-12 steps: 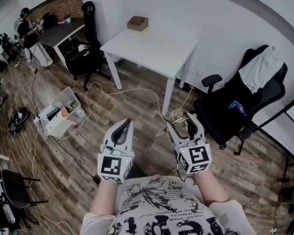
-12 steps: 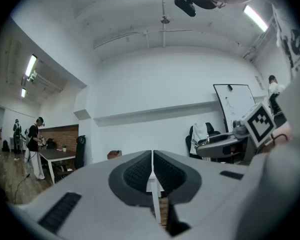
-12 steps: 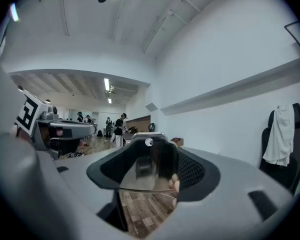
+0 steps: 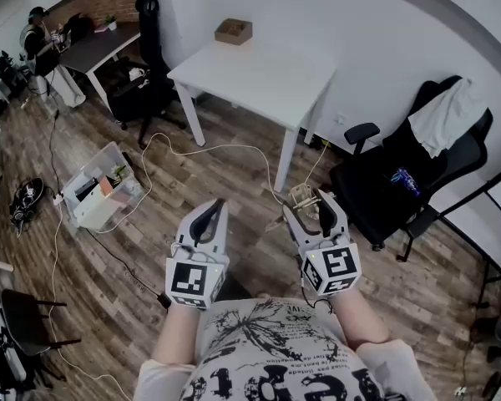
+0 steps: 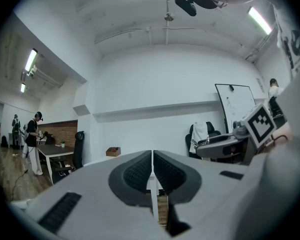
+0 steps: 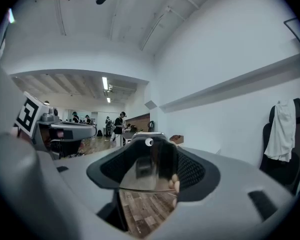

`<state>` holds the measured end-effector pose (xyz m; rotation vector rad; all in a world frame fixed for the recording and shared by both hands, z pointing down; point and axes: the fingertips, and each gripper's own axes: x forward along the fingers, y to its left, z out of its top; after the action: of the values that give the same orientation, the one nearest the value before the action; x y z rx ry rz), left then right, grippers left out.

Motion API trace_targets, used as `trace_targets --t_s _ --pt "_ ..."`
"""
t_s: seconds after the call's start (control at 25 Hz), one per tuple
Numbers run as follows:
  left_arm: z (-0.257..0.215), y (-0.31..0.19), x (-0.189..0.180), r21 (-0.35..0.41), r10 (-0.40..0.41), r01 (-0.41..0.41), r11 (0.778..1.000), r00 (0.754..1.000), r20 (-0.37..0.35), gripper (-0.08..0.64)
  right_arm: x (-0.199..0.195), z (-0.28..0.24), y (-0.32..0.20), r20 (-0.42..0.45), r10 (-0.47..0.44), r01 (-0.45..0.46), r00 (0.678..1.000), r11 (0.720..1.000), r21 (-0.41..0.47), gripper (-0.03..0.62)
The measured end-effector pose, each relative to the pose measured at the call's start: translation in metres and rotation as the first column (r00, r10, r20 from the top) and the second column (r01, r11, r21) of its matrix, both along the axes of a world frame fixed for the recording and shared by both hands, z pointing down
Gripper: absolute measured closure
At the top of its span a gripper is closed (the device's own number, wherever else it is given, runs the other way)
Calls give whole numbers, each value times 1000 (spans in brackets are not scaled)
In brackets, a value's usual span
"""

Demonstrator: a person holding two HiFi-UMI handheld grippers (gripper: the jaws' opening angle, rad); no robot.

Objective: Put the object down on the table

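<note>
– So, the right gripper [image 6: 152, 151]: what do its fingers [image 6: 192, 171] hold?
– They are clamped, set wide, on the object [image 4: 301, 195]. From the head view it looks pale and spindly; up close it is partly see-through. I cannot tell what it is.
– And the left gripper [image 5: 152, 159]?
– Its fingers [image 5: 137, 174] are pressed together on nothing. It hangs just beside the right one, low in front of the person.
– Where does that leave the object?
– In the air over the wooden floor, well apart from the surface [image 4: 259, 78], which stands ahead by the wall.
– How would you do this step well?
– My judgement: carry it across level, with the grip firm, and come in above the bare middle of the surface. Lower it until its base rests there, and only then part the fingers. Back out straight, so that neither finger drags it over.
– Any containers about?
– 2. A brown box [image 4: 234, 31] sits at the far corner of the surface; what is in it does not show from here. I would set the object clear of it. A clear bin [image 4: 90, 167] stands on the floor to the left and holds mixed small things, too small to name.
</note>
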<state>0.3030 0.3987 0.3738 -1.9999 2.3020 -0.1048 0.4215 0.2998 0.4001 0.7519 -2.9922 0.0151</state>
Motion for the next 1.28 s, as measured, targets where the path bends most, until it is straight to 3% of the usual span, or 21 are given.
trace_targets --t_s 0.4,0.72,0.96,1.28 --pt "9 -42 -64 -36 15 -18 999 998 -58 548 -67 16 -37 -36 -2 0 999 999 -52 314" --pt "-1 -90 -173 -37 41 -43 998 997 -70 548 -168 8 -86 -47 32 -34 998 999 -33 314" --pt "-10 -118 -263 -20 81 -81 997 996 -27 548 -256 5 -115 -46 74 -77 996 995 -62 314" --pt "-10 -142 -339 -52 72 -75 996 995 -68 548 -335 20 -137 -76 73 -80 994 992 -100 314"
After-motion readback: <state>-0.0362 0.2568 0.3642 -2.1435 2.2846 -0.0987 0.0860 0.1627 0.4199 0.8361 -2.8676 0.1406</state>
